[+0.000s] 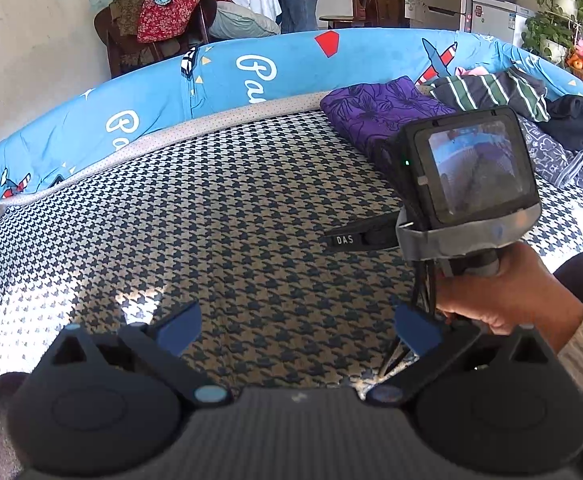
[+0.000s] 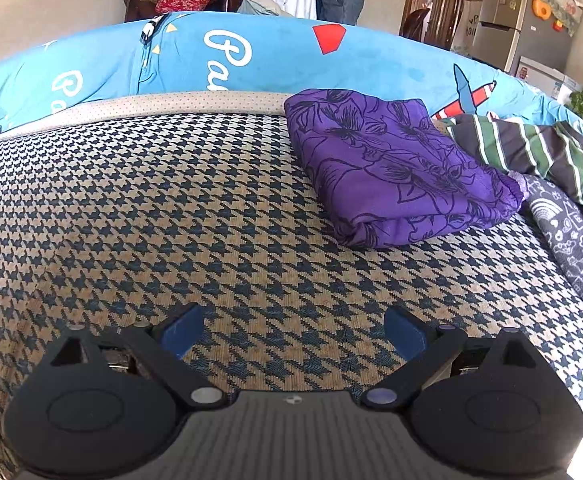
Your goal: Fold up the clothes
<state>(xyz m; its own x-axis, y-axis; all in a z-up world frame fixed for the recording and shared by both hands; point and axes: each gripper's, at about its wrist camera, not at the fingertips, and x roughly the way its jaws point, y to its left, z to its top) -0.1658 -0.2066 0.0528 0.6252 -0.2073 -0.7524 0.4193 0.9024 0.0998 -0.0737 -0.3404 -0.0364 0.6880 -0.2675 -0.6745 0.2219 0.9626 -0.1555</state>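
Left gripper (image 1: 297,330) and right gripper (image 2: 293,332): jaws apart, empty, over houndstooth cover (image 2: 171,220). Folded purple garment (image 2: 395,168) at 1 o'clock; striped garment (image 2: 531,148) beyond. "DAS" on right gripper's finger (image 1: 345,240); blue bolster (image 2: 271,56) reads "Pa…".

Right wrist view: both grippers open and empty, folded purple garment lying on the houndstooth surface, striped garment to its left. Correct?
One slip: the striped garment lies to the right of the purple garment, not the left, as the right wrist view shows. The right gripper and left gripper are open and empty.
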